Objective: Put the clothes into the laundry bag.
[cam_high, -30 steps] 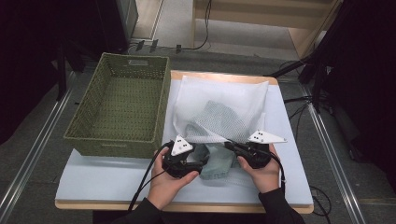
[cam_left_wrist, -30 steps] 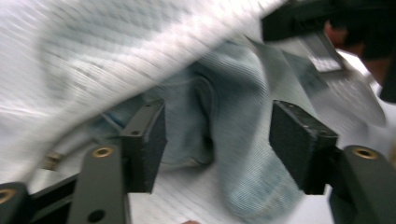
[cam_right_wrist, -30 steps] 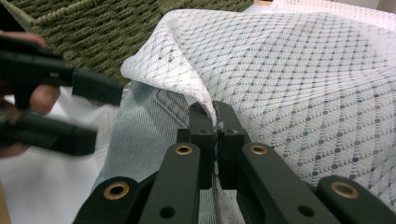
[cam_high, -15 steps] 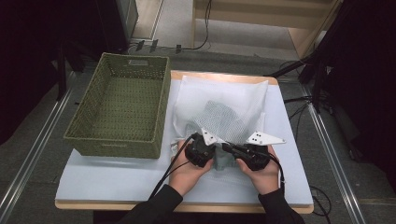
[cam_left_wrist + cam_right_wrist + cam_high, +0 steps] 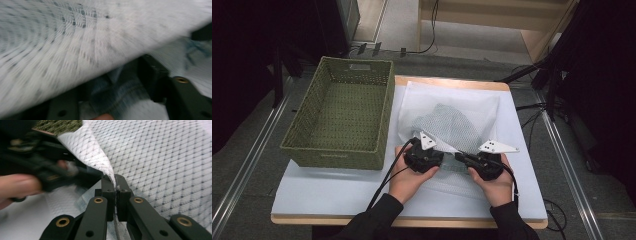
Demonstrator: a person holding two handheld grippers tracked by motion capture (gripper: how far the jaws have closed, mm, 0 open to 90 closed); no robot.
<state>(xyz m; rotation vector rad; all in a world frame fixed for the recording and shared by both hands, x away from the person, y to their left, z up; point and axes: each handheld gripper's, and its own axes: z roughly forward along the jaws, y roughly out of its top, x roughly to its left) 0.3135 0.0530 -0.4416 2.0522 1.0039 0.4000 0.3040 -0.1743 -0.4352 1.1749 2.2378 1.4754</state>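
A white mesh bag [image 5: 452, 105] lies on the table with a grey-blue garment [image 5: 451, 127] inside it. My right gripper [image 5: 460, 158] is shut on the bag's near edge; in the right gripper view the mesh [image 5: 162, 165] rises out of the closed jaws of the right gripper [image 5: 115, 191]. My left gripper [image 5: 443, 160] sits just left of it, pushed in under the lifted mesh [image 5: 75, 45]. Its jaws have just been opening and stand apart, with blue-grey garment fabric [image 5: 117, 95] between them. Motion blur softens the left gripper view.
A green woven basket [image 5: 337, 152] stands at the left of the table, its inside bare. The pale table top [image 5: 327, 192] shows in front of it. Cables trail from both grippers toward the near edge. Dark stands and cables lie off the right side.
My left gripper has moved right, from the bag's near left corner to close beside the right gripper, under the mesh edge. The right gripper has stayed put, still clamped on the bag.
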